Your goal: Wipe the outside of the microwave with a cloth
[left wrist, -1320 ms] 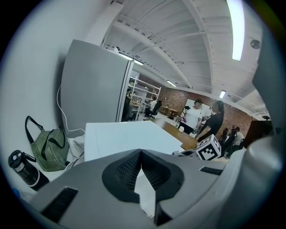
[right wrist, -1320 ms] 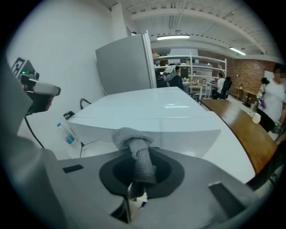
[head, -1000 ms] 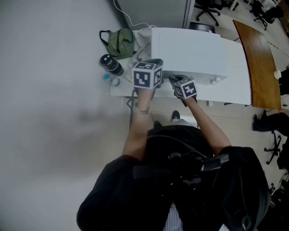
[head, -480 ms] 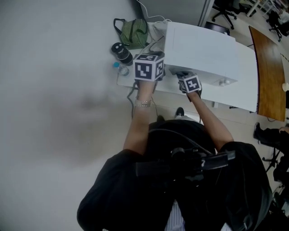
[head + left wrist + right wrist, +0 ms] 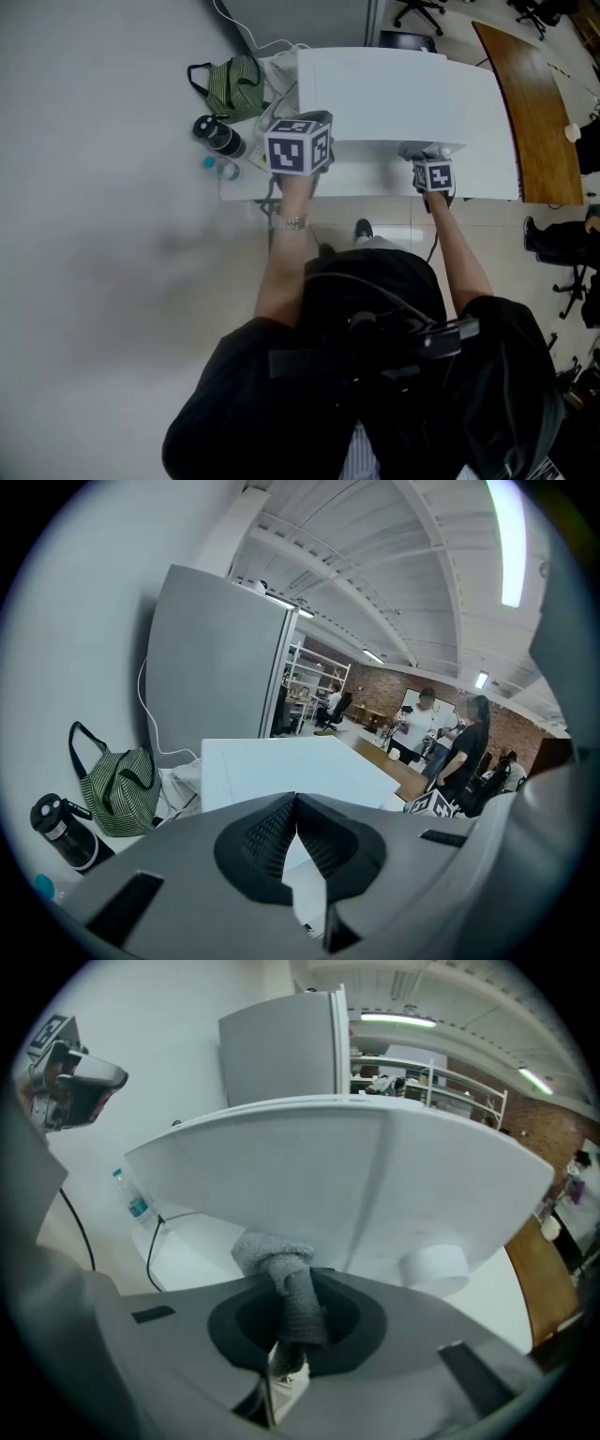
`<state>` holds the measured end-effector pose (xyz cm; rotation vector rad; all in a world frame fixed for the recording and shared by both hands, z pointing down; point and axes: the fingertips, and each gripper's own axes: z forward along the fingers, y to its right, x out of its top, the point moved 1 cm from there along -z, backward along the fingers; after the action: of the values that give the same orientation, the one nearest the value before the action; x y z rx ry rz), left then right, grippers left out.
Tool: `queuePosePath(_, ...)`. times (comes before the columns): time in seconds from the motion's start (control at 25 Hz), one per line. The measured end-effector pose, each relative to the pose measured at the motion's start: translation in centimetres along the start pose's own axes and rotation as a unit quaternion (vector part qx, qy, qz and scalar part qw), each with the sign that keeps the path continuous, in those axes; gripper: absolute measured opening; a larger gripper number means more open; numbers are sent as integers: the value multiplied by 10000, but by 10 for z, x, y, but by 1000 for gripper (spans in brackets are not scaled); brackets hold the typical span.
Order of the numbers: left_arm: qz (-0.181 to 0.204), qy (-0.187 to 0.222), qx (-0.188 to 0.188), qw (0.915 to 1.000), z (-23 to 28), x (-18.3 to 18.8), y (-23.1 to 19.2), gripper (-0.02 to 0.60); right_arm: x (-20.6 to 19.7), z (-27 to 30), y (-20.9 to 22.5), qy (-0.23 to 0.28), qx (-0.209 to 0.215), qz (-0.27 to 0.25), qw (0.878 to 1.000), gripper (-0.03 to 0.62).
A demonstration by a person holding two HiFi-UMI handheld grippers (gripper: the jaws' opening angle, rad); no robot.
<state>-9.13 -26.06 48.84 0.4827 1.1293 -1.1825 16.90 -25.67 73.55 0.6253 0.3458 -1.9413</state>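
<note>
Left end of bench (image 5: 246, 190): 1 striped bag (image 5: 230, 82), 1 dark flask (image 5: 217, 136), 1 water bottle (image 5: 217, 167). Left hand-held gripper (image 5: 295, 841) is raised, jaws together, empty. 1 microwave (image 5: 394, 94). Right hand-held gripper (image 5: 298, 1312), clamped on 1 grey cloth (image 5: 279, 1265), has slid from mid-front to the knob (image 5: 433, 1267). The front pass looks done.

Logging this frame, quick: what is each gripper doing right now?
Left gripper: shut, holding nothing.
Right gripper: shut on the grey cloth.
</note>
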Motion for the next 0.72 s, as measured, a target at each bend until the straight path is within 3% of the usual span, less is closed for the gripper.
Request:
queuePosePath(0.12, -14, 45, 16, 10000, -2, 2, -2, -14, -5, -7, 24, 185, -150, 449, 9987, 29)
queuePosePath(0.24, -38, 80, 150, 9998, -11, 2, -9, -14, -1, -12, 10, 380, 19, 640, 9972, 29)
queuePosePath(0.4, -92, 76, 340, 9994, -22, -5, -22, -14, 15, 1, -84, 478, 921, 27, 9946, 29)
queuePosePath(0.56, -137, 110, 483, 9987, -34, -6, -31, -14, 31, 32, -197, 481, 1804, -829, 9789, 29)
queuePosePath(0.72, -197, 117, 651, 9976, -48, -10, -38, -14, 28, 61, -265, 234, 2066, -1441, 9675, 29)
